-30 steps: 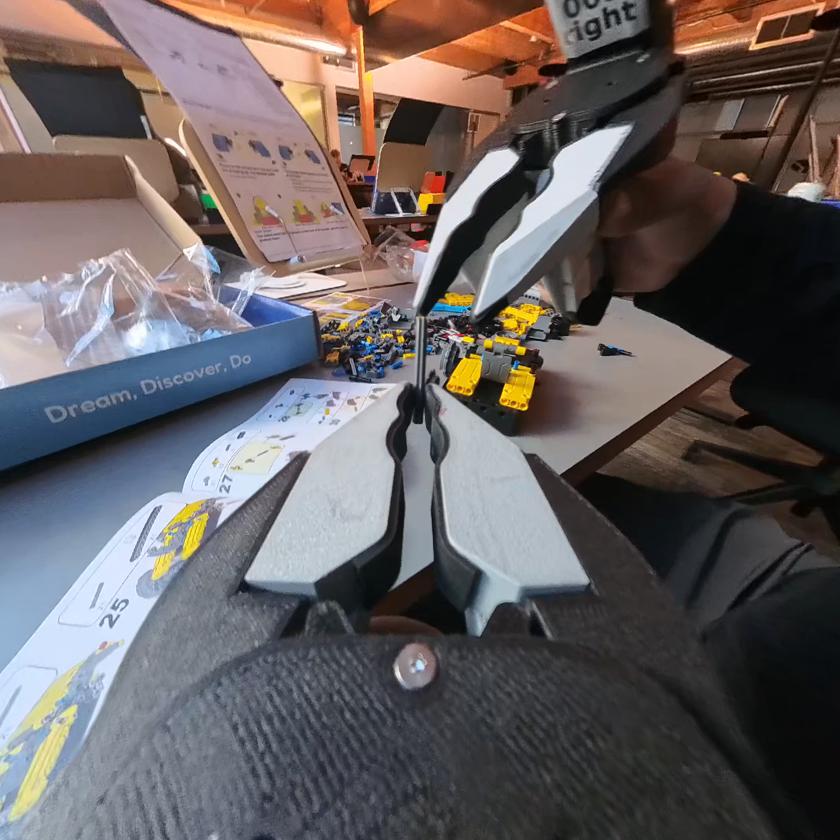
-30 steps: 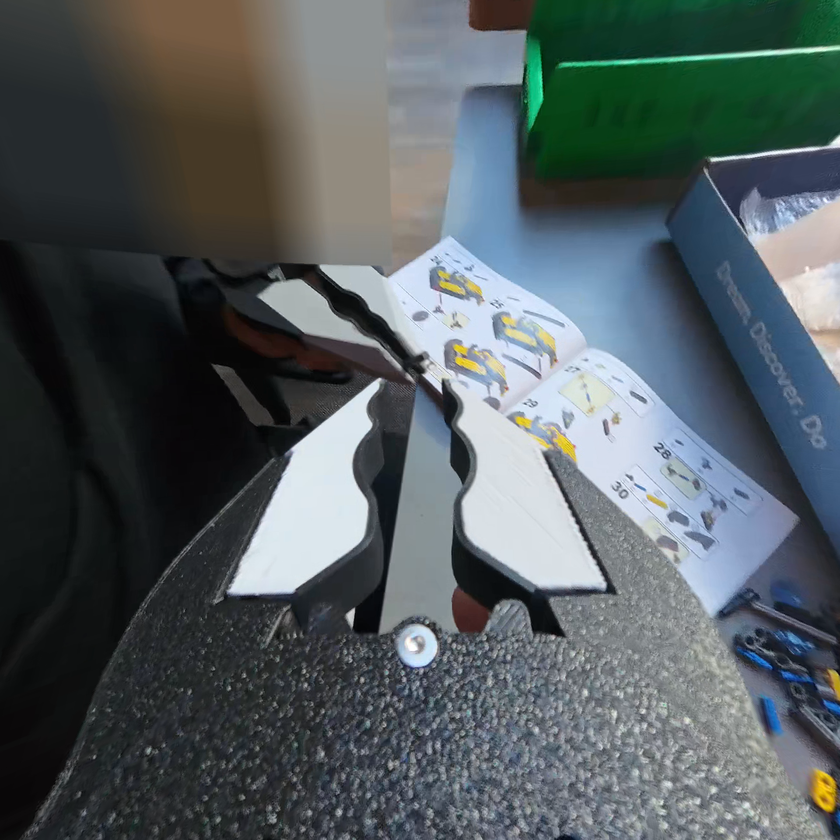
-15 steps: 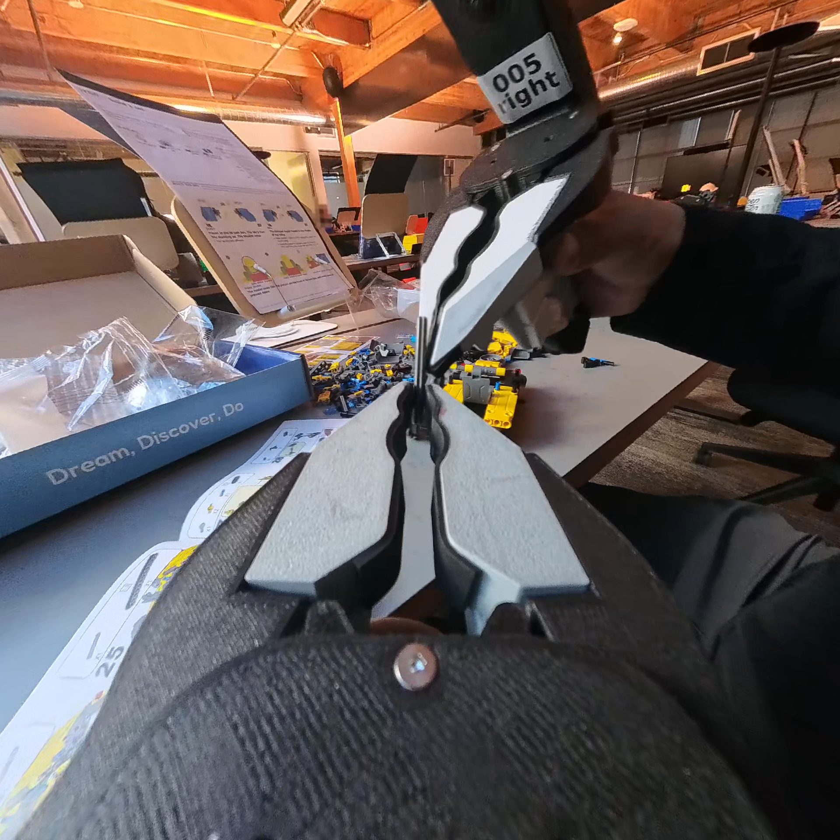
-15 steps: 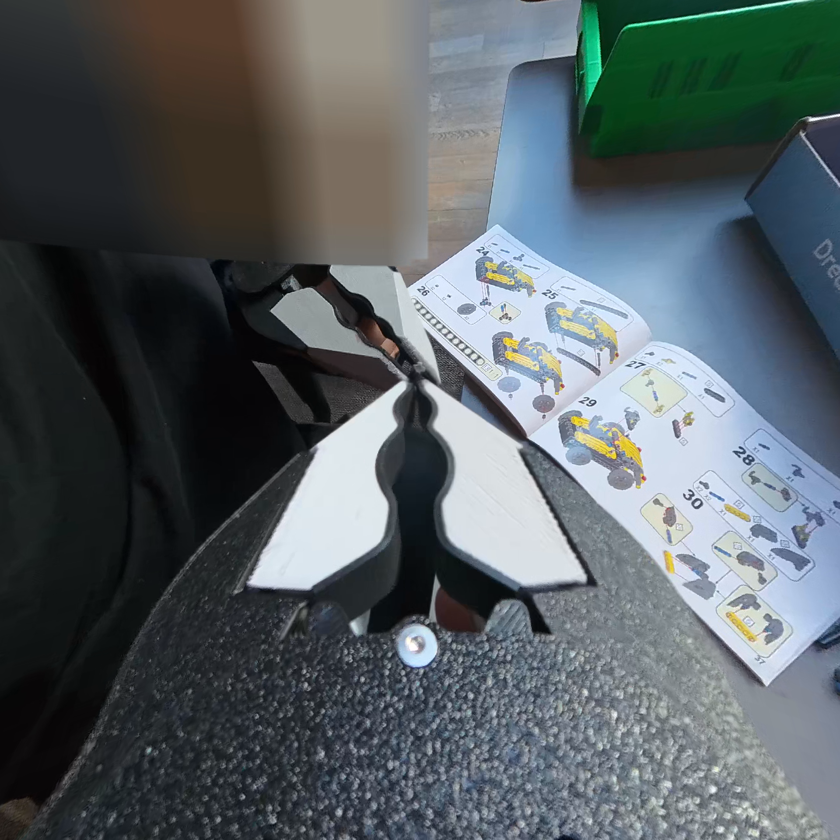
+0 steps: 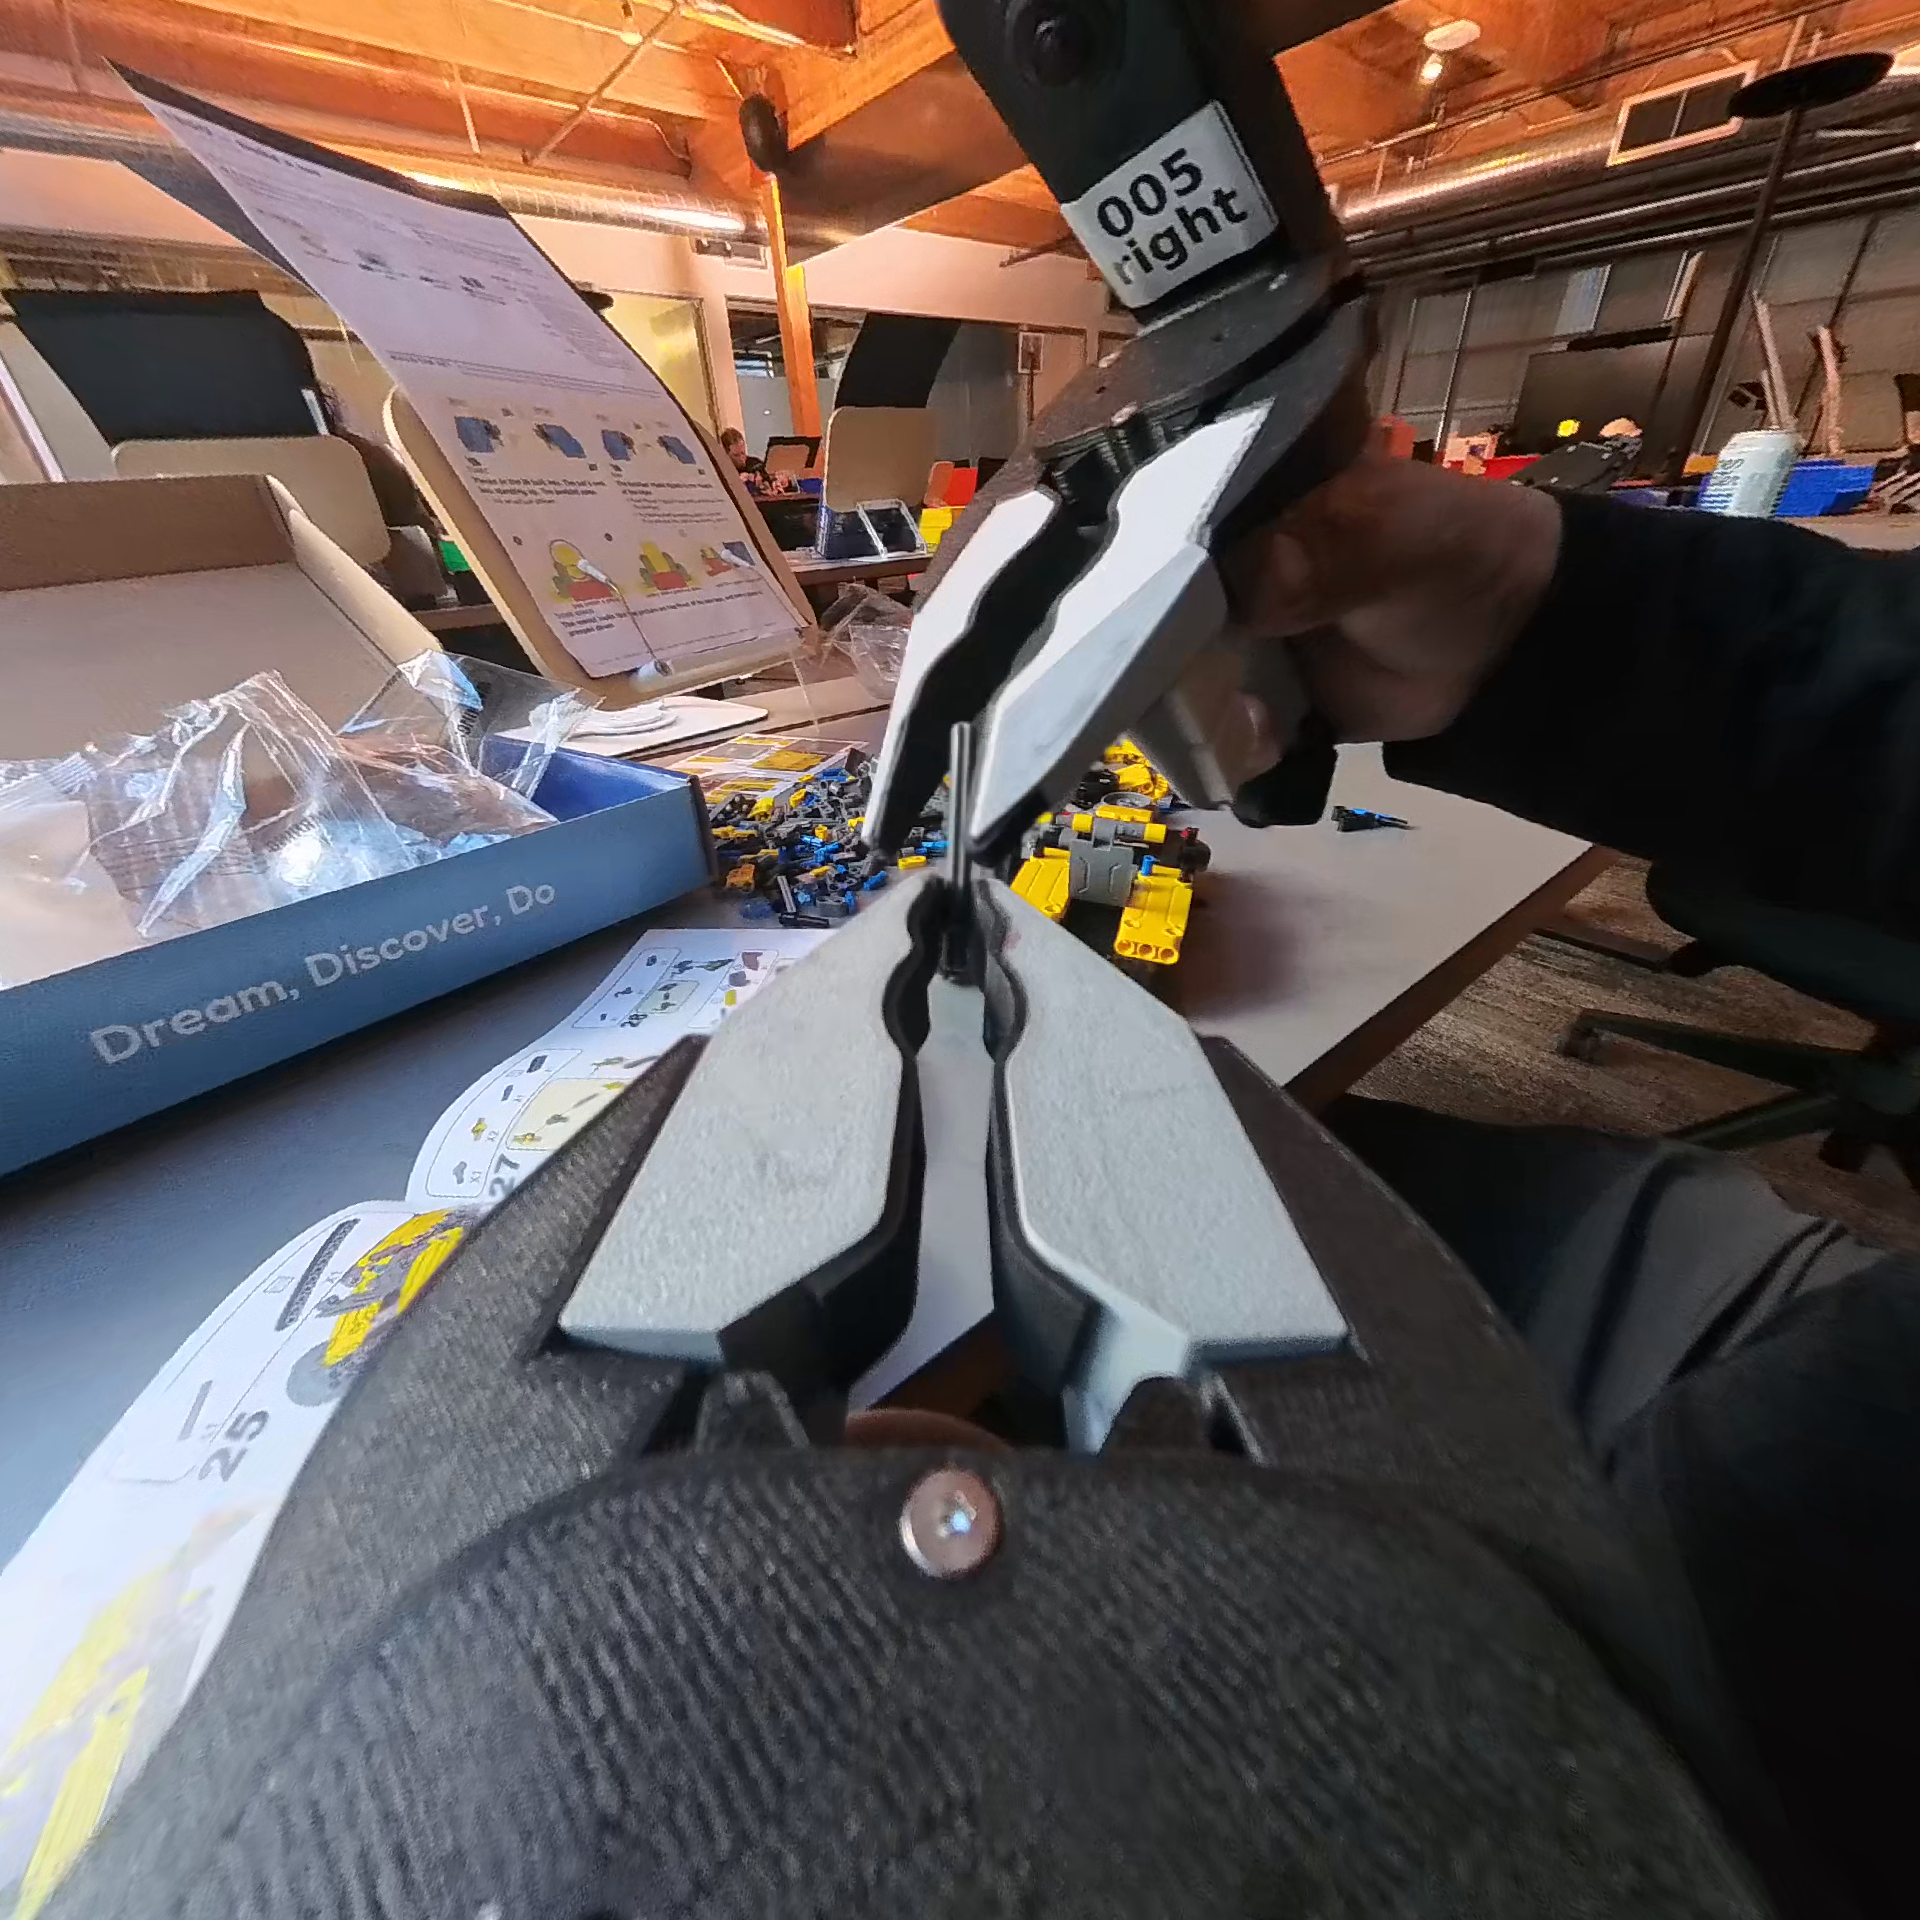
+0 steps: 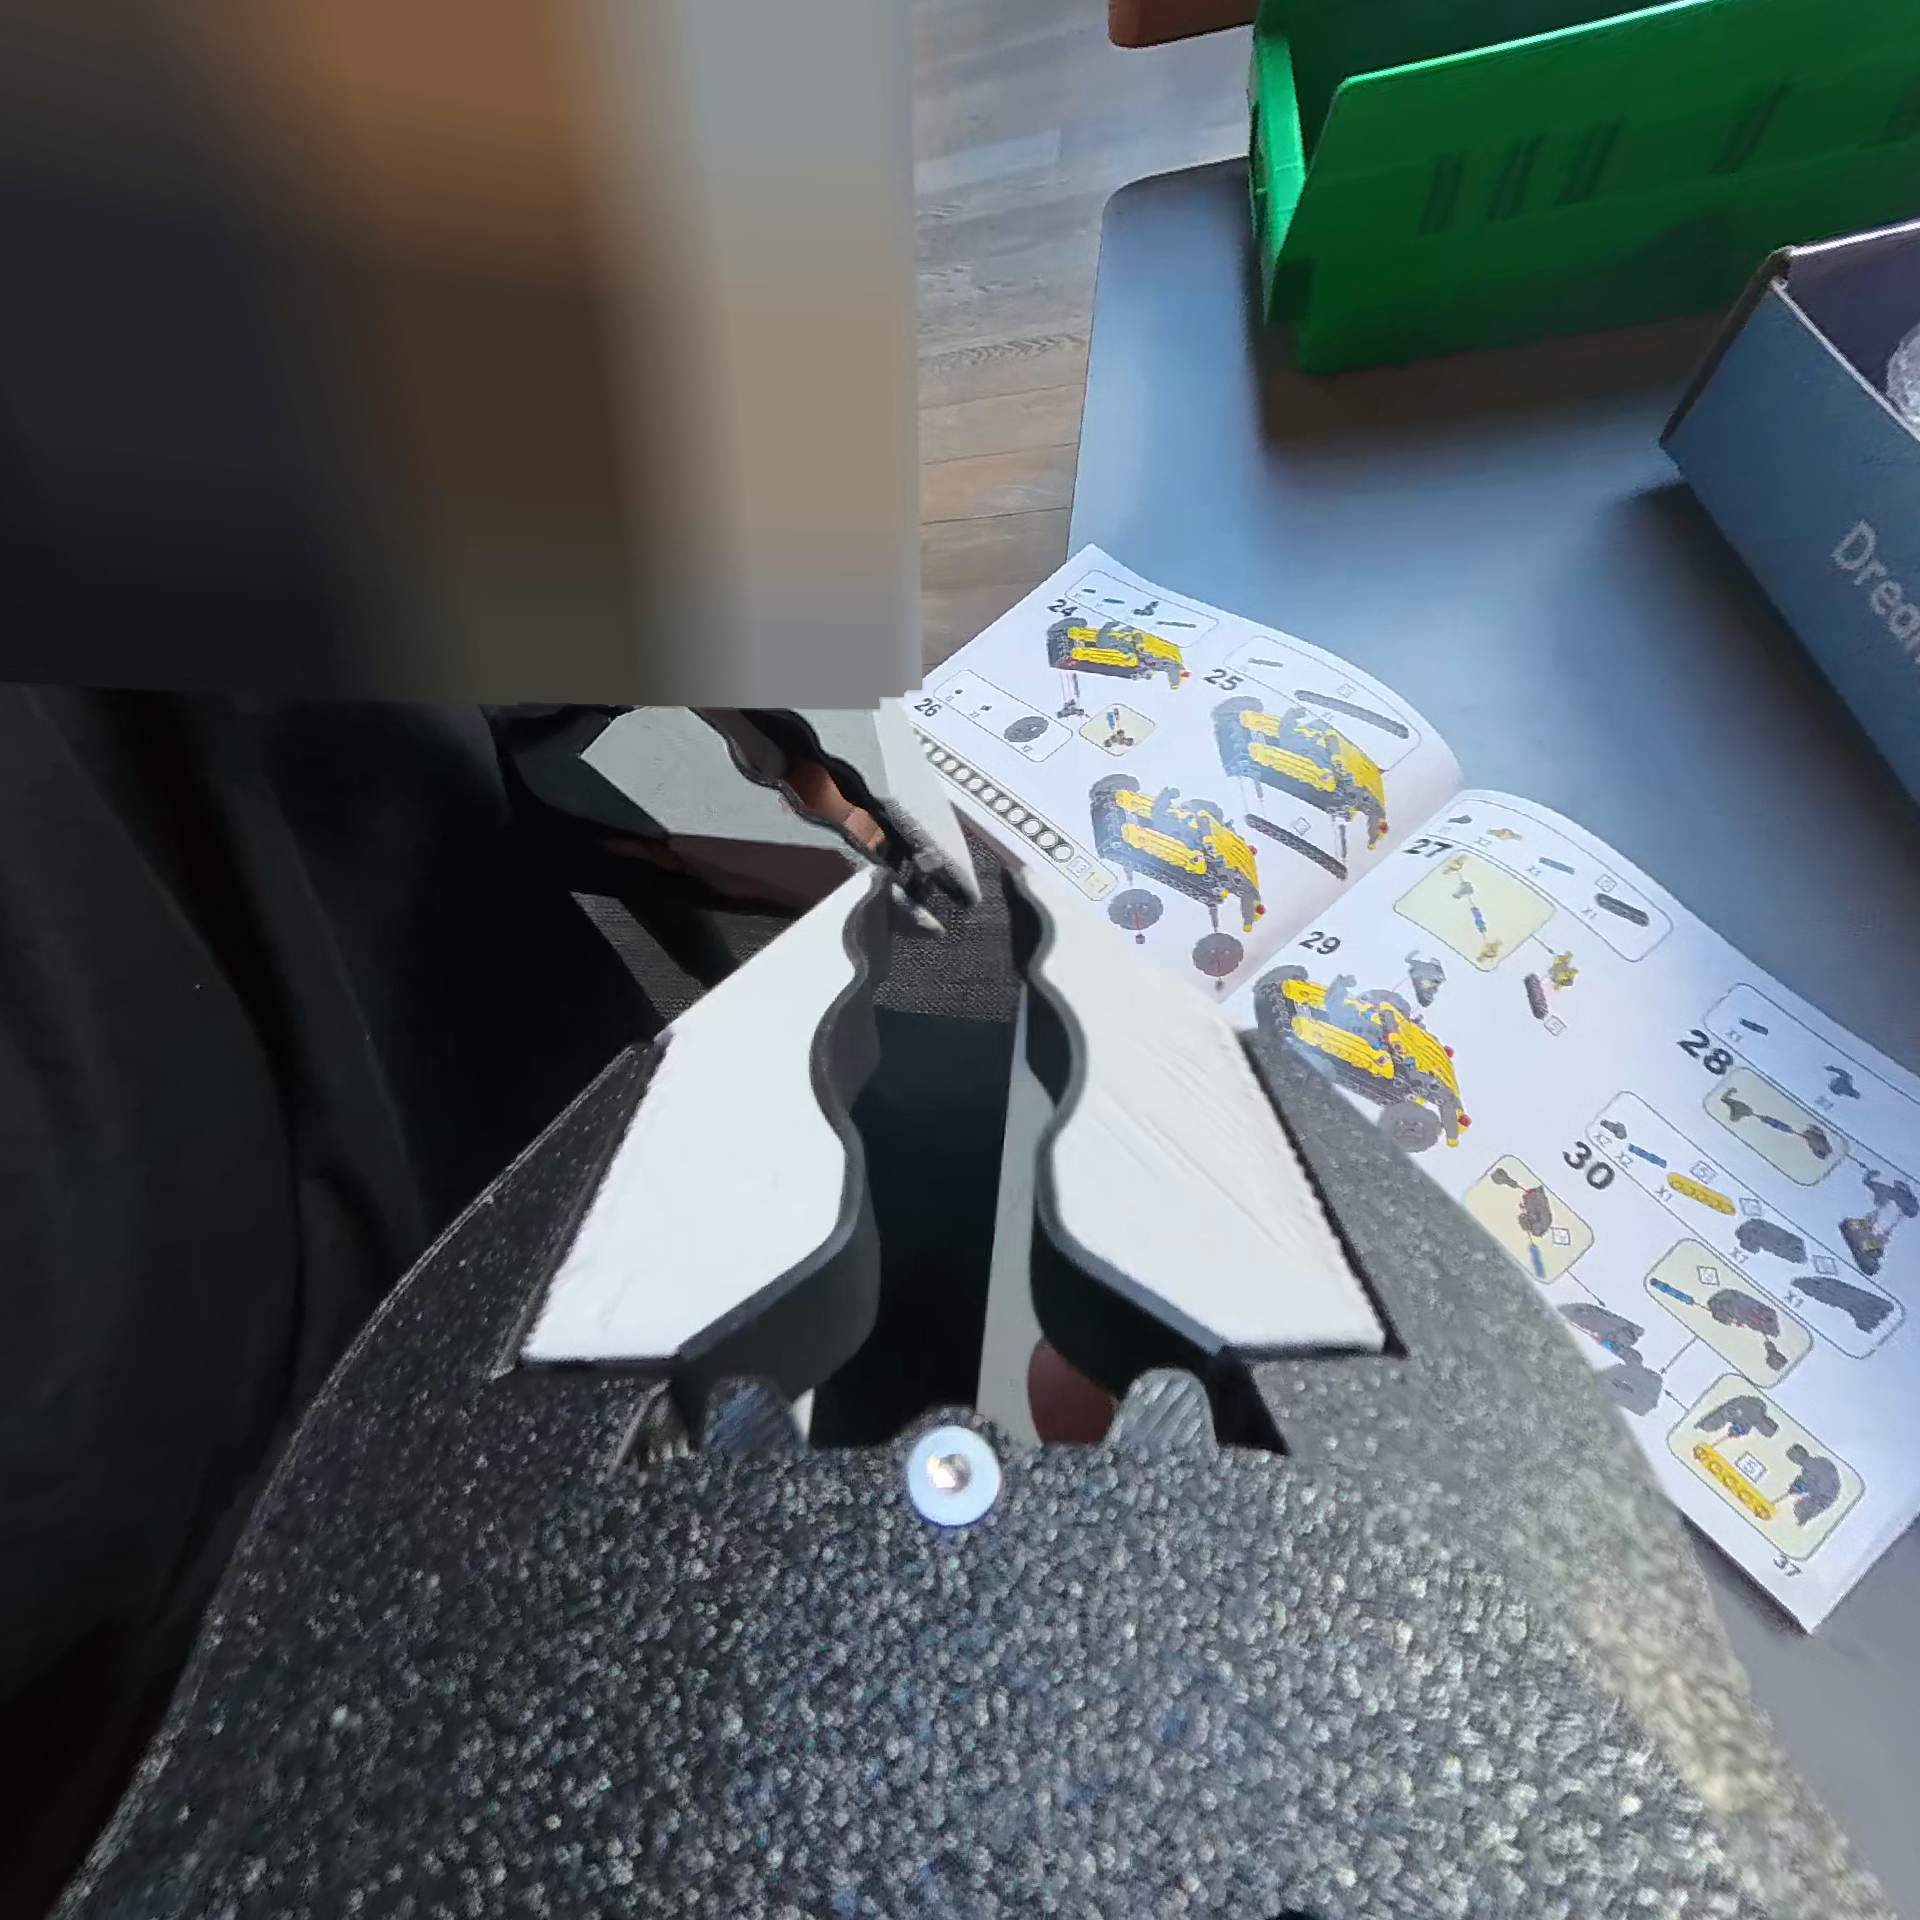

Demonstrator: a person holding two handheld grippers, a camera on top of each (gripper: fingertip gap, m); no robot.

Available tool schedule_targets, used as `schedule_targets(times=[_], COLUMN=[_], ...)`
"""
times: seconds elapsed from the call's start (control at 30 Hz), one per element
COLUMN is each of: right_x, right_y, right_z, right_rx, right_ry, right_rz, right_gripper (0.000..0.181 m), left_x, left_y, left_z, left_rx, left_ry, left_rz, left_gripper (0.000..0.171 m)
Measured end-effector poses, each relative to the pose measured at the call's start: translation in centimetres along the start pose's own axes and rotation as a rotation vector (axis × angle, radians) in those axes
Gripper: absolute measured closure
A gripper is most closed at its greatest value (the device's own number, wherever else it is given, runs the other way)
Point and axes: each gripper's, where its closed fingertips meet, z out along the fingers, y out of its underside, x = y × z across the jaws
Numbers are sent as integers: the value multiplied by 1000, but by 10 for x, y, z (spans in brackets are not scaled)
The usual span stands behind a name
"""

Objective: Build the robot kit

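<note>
Grippers are meeting in the air above the near edge of the grey table (image 5: 1351, 935). Left gripper (image 5: 956, 914) is pinching the lower end of a thin dark grey plastic axle rod (image 5: 960, 800), jaws closed on it, rod standing upright out of the tips. That upright hold seems meant to present the free top end to the other tool. Right gripper (image 5: 935, 831), held by a hand (image 5: 1392, 623) in a black sleeve, is pointing down from above, jaws parted, the rod's top sitting in the gap between its two grey-white fingers (image 5: 1091, 644). Contact with either finger cannot be told. In the right wrist view the right gripper (image 6: 940, 899) is likewise showing a clear gap, with the left tool's tips and the small dark part just ahead of it, blurred.

Rod is looking slim, straight, dark, matte, no other piece visibly on it.

Around them: open white paper instruction booklet (image 6: 1455, 987) with yellow vehicle drawings is lying flat just beside the grippers; blue cardboard box (image 5: 343, 966) holding crumpled clear plastic bags (image 5: 260, 790) is sitting to the left; loose pile of small black, blue and yellow bricks (image 5: 800, 852) and a half-built yellow and grey brick vehicle (image 5: 1112, 883) are lying farther back; green plastic bin (image 6: 1558, 177) is standing at the table's far corner; printed sheet on a stand (image 5: 540, 468) is leaning behind the box.
</note>
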Motion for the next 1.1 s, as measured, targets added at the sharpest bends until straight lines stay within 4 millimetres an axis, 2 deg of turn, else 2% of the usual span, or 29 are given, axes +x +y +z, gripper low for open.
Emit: schedule_targets(times=[0.07,0.17,0.6,1.1], right_x=[-2,-8,-5,-7], right_y=[-1,-1,5,12], right_z=[0,1,-3,-7], right_rx=[8,7,-19,-30], right_ry=[-17,-33,-3,11], right_rz=[4,-32,-23,-43], right_gripper=[160,177,171,177], left_x=[3,5,3,8], left_y=[2,4,2,7], left_z=[1,2,1,3], left_rx=[-8,-19,-13,-31], left_ry=[7,16,9,27], left_rz=[7,7,-2,-15], left_gripper=[170,170,170,169])
